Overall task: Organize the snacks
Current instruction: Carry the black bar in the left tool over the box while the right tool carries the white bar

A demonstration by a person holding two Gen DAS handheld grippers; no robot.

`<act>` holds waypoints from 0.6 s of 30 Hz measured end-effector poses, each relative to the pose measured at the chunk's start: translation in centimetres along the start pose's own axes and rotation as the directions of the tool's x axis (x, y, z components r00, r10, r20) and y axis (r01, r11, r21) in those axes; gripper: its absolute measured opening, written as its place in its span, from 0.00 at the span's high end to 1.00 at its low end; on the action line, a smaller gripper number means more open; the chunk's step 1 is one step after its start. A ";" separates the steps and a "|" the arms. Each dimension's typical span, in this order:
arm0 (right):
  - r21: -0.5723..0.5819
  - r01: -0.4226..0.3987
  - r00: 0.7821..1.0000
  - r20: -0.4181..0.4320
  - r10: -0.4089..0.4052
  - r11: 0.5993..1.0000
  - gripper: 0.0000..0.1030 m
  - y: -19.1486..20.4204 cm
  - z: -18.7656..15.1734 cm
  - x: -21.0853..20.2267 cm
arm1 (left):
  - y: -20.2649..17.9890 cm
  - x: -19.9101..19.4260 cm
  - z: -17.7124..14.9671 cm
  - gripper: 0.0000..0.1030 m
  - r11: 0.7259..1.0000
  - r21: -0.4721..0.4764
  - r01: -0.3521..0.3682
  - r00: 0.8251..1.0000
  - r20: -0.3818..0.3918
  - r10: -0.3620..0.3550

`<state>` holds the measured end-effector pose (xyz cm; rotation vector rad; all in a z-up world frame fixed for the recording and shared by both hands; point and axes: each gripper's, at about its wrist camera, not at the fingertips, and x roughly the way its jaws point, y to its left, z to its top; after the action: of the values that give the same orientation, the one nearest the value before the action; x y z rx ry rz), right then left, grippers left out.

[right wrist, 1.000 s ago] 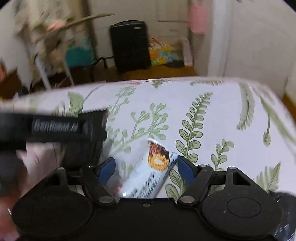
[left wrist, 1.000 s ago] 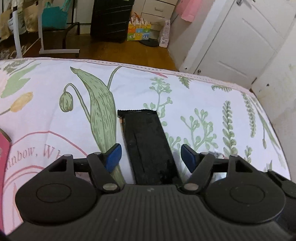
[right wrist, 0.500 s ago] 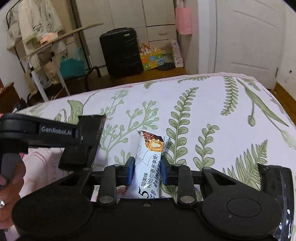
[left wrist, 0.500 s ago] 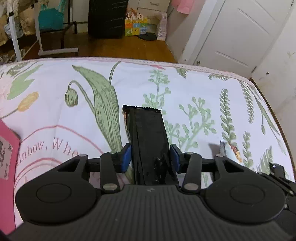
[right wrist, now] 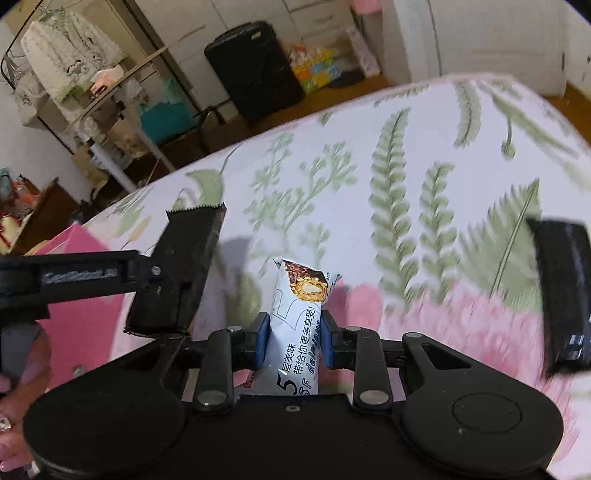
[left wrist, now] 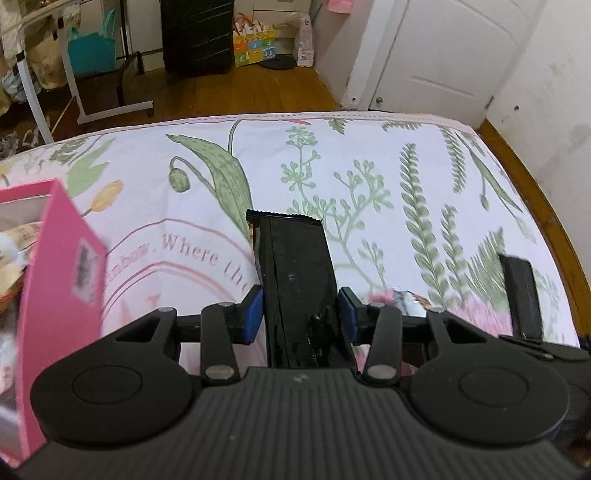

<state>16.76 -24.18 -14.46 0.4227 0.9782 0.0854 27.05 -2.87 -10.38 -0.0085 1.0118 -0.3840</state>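
My left gripper point(left wrist: 301, 314) is shut on a long black snack packet point(left wrist: 295, 273), held off the floral bedcover point(left wrist: 369, 155). The same black packet point(right wrist: 184, 273) shows at the left of the right wrist view. My right gripper point(right wrist: 293, 339) is shut on a white snack bar with a chocolate picture point(right wrist: 299, 317), which also hangs above the cover. A pink box point(left wrist: 59, 280) with snacks inside stands at the left, and its pink side point(right wrist: 81, 306) shows behind the black packet. A second black packet point(left wrist: 522, 295) lies on the cover at the right, blurred point(right wrist: 565, 295).
The bed ends at a wooden floor point(left wrist: 240, 88) with a black suitcase point(left wrist: 195, 33), a white door point(left wrist: 443, 55) and a clothes rack point(right wrist: 74, 74) beyond. A person's hand point(right wrist: 14, 443) holds the left tool at the lower left.
Both grippers went from open to shut on their packets and rose off the cover with them. The pink box has come into view at the left.
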 end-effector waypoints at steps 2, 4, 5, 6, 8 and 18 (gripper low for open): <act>0.004 -0.014 1.000 -0.012 0.014 1.000 0.69 0.3 -0.5 -0.6 | 0.3 -1.6 -0.7 0.59 1.000 -0.009 0.013 1.000 0.005 -0.012; -0.008 -0.022 0.999 -0.028 0.022 1.000 0.69 1.0 -1.0 -1.4 | 0.7 -3.0 -1.8 0.59 1.000 -0.021 0.016 1.000 0.004 -0.016; -0.019 -0.025 0.999 -0.035 0.024 1.000 0.69 1.5 -1.2 -1.9 | 1.0 -3.7 -2.4 0.59 0.999 -0.027 0.017 1.000 0.003 -0.017; -0.033 -0.031 0.999 -0.043 0.029 0.999 0.69 1.9 -1.4 -2.3 | 1.3 -4.4 -3.1 0.59 0.999 -0.036 0.020 1.000 0.000 -0.020; -0.059 -0.050 0.997 -0.062 0.046 0.997 0.68 2.8 -1.7 -3.3 | 2.1 -5.7 -4.2 0.59 0.998 -0.061 0.029 1.000 0.002 -0.029; -0.287 -0.175 0.982 -0.125 0.144 0.942 0.68 10.8 -1.8 -7.8 | 5.2 -14.9 -6.4 0.59 0.999 -0.045 0.023 0.993 0.119 -0.017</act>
<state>12.19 -15.73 -5.09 0.2207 1.0122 0.4000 16.37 7.82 -2.45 -0.0823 0.9030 -0.3741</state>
